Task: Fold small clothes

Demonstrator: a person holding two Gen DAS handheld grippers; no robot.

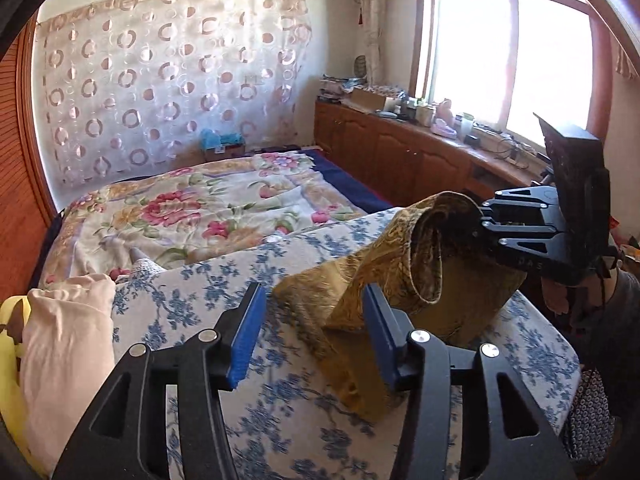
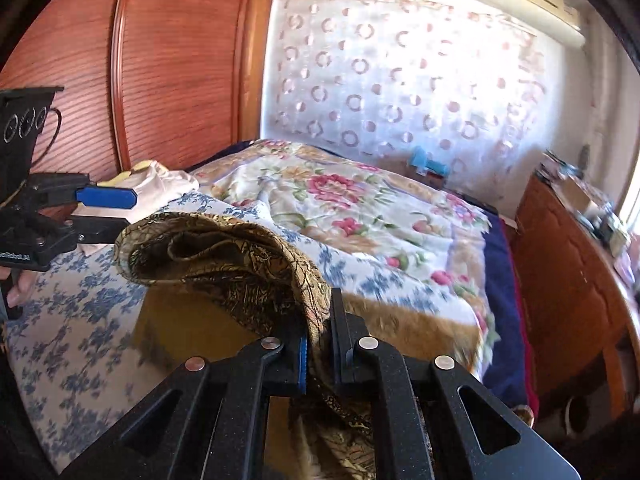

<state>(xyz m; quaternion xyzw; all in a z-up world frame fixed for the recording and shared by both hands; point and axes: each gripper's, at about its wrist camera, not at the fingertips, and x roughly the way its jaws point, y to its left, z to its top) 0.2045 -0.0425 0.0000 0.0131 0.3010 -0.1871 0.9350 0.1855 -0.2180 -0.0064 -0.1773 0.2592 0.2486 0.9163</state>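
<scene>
A golden-brown patterned garment (image 1: 400, 248) (image 2: 224, 248) hangs lifted over the blue-floral sheet (image 1: 200, 292), its lower part still resting on the sheet. My right gripper (image 2: 320, 320) is shut on one edge of it; in the left wrist view that gripper (image 1: 480, 232) holds the cloth up at the right. My left gripper (image 1: 314, 320) is open, its blue pads apart. A corner of the garment lies just beyond the gap and against the right finger, and neither pad presses on it. In the right wrist view the left gripper (image 2: 108, 212) stands open to the left of the raised cloth.
A pile of pale pink and yellow clothes (image 1: 68, 328) (image 2: 148, 180) lies at the sheet's left. A flowered quilt (image 1: 200, 208) covers the bed beyond. Wooden cabinets (image 1: 400, 152) with clutter run under the window on the right; a wooden wardrobe (image 2: 160, 80) stands on the left.
</scene>
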